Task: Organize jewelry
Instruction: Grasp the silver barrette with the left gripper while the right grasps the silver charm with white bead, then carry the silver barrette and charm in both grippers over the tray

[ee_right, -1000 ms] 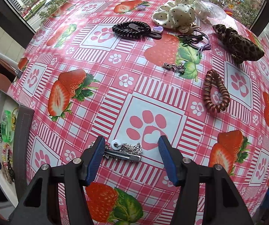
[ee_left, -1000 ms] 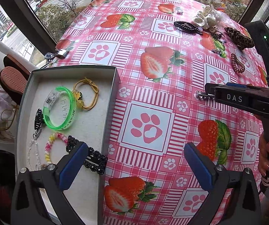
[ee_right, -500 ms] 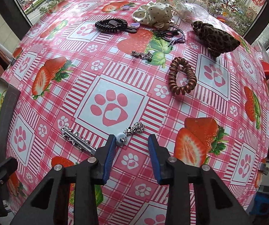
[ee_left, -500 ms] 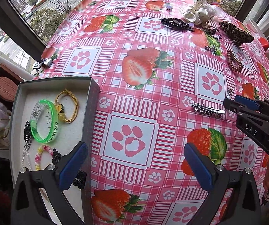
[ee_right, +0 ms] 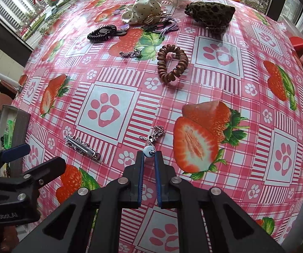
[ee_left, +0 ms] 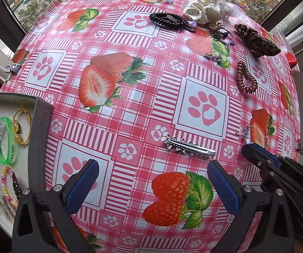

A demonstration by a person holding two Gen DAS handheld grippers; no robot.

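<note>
Near the front edge of the strawberry tablecloth [ee_right: 214,80], the right gripper [ee_right: 149,160] was closing its jaws on the pale bead of a small silver chain charm [ee_right: 154,133], with the bead pinched at the very tips and the chain trailing away on the cloth. So shallow a hold could let the bead squirt out, or the loose chain might drag and snag when lifted. The left gripper [ee_left: 151,181] hovered wide open and empty, just short of the spiked silver hair clip [ee_left: 190,147], which lay left of the charm. The grey tray [ee_left: 39,147], at the far left, already held a green bracelet [ee_left: 4,141] and other pieces. A brown coil hair tie [ee_right: 172,63], a black coil tie [ee_right: 101,33] and a leopard scrunchie [ee_right: 210,12] lay farther off, well clear. Only the left gripper stood between charm and tray.
</note>
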